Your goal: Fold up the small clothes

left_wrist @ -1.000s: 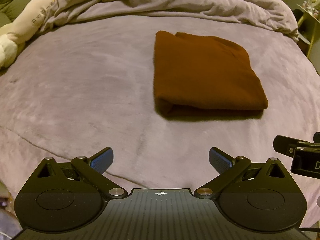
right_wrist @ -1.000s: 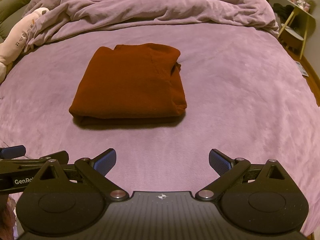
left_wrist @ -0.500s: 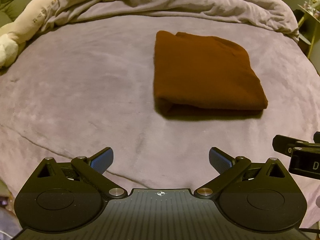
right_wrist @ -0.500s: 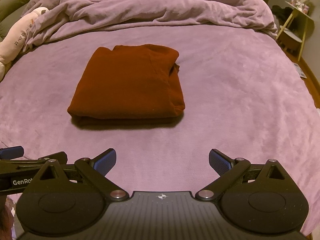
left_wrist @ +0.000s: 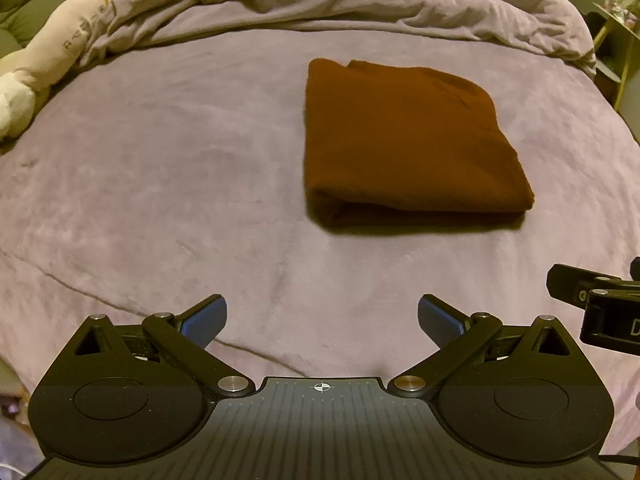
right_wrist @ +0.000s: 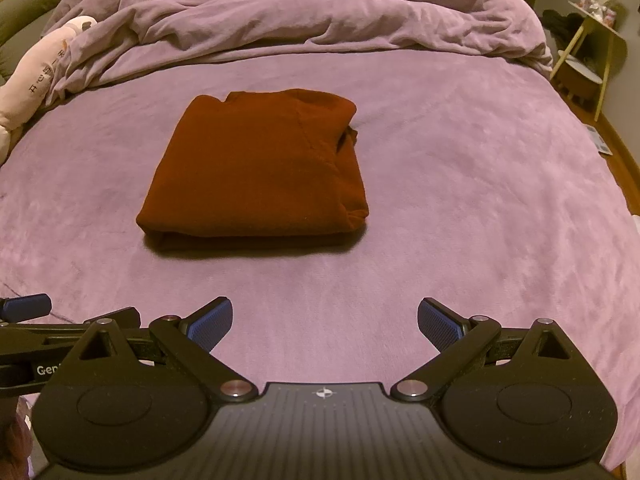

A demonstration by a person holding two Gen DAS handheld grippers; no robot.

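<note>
Item: left gripper, jaws apart, empty; brown garment lies folded ahead and right of it, unmoved over the last second. Right gripper, jaws apart, empty, garment ahead-left, marginally farther than before: fold judged complete.

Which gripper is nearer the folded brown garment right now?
Neither clearly. The left gripper sits back from the folded brown garment, which lies ahead to its right; the right gripper sees it ahead-left. Both open, apart from it.
</note>
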